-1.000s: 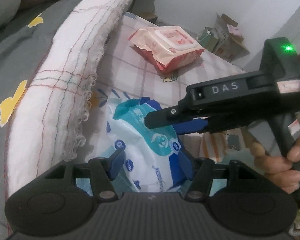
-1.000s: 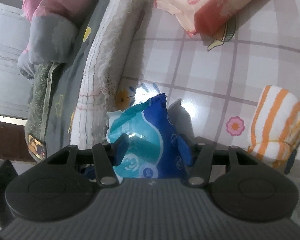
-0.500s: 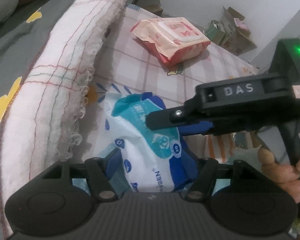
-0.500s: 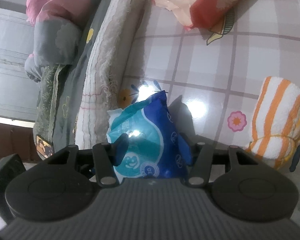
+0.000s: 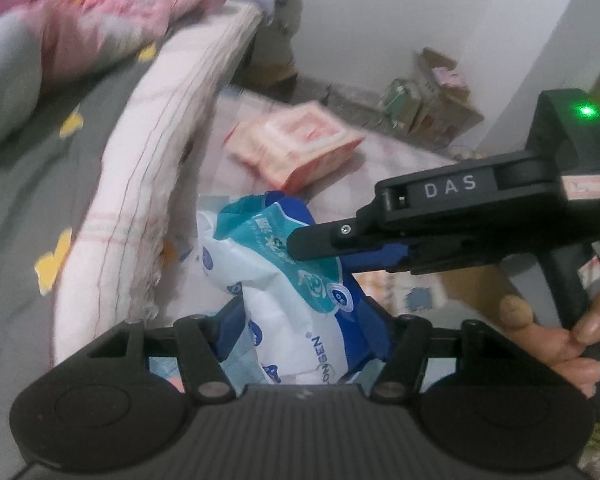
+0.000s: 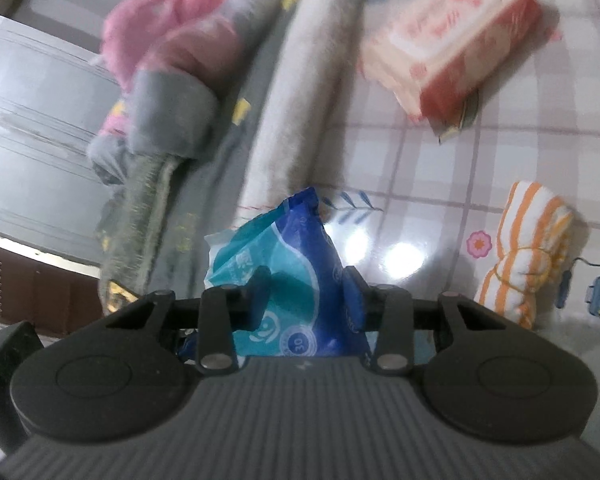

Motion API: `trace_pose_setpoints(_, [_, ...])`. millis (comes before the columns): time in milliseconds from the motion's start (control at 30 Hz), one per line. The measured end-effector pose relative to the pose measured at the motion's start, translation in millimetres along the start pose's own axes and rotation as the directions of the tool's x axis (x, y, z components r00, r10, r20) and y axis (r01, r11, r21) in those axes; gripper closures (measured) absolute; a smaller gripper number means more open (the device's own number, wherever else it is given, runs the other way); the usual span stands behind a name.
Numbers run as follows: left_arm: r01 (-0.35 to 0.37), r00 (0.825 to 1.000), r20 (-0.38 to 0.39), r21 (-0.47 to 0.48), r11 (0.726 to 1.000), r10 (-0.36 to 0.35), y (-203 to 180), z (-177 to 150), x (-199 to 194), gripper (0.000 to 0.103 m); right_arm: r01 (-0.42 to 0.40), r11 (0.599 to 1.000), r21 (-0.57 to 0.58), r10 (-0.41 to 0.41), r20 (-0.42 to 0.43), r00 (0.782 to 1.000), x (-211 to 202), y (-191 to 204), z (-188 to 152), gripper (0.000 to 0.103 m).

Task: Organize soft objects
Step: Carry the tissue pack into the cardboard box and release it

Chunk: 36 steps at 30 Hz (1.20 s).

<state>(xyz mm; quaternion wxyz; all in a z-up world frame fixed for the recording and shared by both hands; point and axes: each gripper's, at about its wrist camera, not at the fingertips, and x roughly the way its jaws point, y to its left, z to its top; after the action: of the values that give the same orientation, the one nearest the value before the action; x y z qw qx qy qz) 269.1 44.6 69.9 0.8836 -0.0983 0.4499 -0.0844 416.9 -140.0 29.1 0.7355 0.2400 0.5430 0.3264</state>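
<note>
Gripping blue wipes pack with both: left hand-held gripper and right hand-held gripper closing on it; pink pack at one o'clock.

Motion blur softened the pink wipes pack and the pink bedding in the left wrist view, so the pack's print could not be read. The cardboard boxes by the wall were too small and smeared to identify. The lower end of the blue wipes pack was hidden behind the left gripper body; its brand lettering was cut short. In the right wrist view the right gripper covered the same pack's base, and the striped towel was partly hidden.
</note>
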Motion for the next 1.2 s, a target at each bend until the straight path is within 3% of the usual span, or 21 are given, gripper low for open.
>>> trace_pose_setpoints(167, [0.069, 0.995, 0.066, 0.086, 0.994, -0.075, -50.5, 6.1, -31.8, 0.041, -0.019, 1.0, 0.003, 0.018, 0.104, 0.994, -80.4, -4.0, -10.8, 0.065])
trace_pose_setpoints(300, [0.143, 0.985, 0.073, 0.179, 0.973, -0.158, -105.8, 3.2, -36.9, 0.04, 0.017, 0.999, 0.027, -0.022, 0.191, 0.981, -150.3, -23.4, -32.4, 0.065])
trace_pose_setpoints(433, [0.228, 0.97, 0.026, 0.261, 0.938, -0.243, -164.1, -7.4, -23.8, 0.04, 0.063, 0.994, 0.094, -0.085, 0.253, 0.964, -213.3, -62.3, -59.7, 0.065])
trace_pose_setpoints(567, [0.31, 0.95, -0.06, 0.313, 0.898, -0.307, -212.1, -26.4, -2.8, 0.04, 0.076, 0.98, 0.182, -0.123, 0.262, 0.957, -249.4, -111.2, -87.1, 0.065])
trace_pose_setpoints(733, [0.373, 0.926, -0.191, 0.332, 0.866, -0.326, -246.7, -55.2, 34.0, 0.04, 0.095, 0.955, 0.28, -0.163, 0.233, 0.959, -261.5, -166.9, -124.1, 0.065])
trace_pose_setpoints(900, [0.367, 0.92, -0.276, 0.355, 0.86, -0.279, -257.4, -77.4, 59.7, 0.041, 0.137, 0.928, 0.347, -0.194, 0.135, 0.972, -238.6, -219.2, -146.3, 0.065])
trace_pose_setpoints(1100, [0.332, 0.942, -0.19, 0.406, 0.851, -0.277, -244.2, -78.1, 36.3, 0.038, 0.184, 0.911, 0.369, -0.235, 0.099, 0.967, -223.3, -245.9, -155.5, 0.065])
trace_pose_setpoints(1200, [0.319, 0.948, -0.153, 0.388, 0.865, -0.281, -235.7, -72.3, 24.0, 0.037, 0.201, 0.912, 0.357, -0.249, 0.094, 0.964, -218.8, -247.6, -156.9, 0.065])
